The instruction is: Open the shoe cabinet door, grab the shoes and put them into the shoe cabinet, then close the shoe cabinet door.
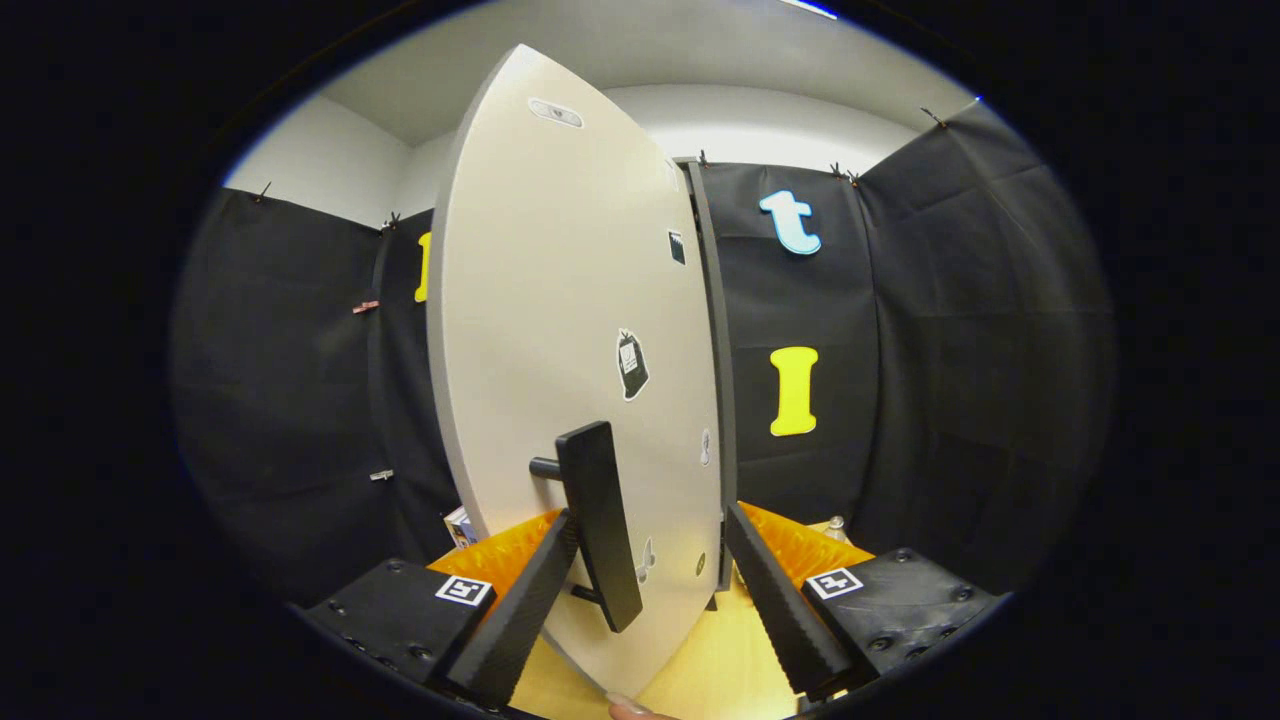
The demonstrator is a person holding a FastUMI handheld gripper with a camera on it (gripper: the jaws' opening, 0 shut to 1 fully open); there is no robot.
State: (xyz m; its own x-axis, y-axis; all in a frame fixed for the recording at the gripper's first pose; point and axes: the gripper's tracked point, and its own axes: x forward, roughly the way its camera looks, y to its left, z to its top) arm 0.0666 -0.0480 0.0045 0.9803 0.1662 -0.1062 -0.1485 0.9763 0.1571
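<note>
Black cloth booth behind. Cabinet door (560, 330) fills frame centre, ajar, its handle (598, 520) between my gripper (650, 600) fingers, jaws spread, not clamped. Door step under way, I judge; next I close on handle. Shoes unseen.

The pale cabinet door (560, 330) stands edge-on across frame centre, blocking forward passage. Its dark bar handle (598, 520) projects between the spread fingers of the gripper (650, 590). Open room lies at right, before the booth wall (950, 380).
</note>
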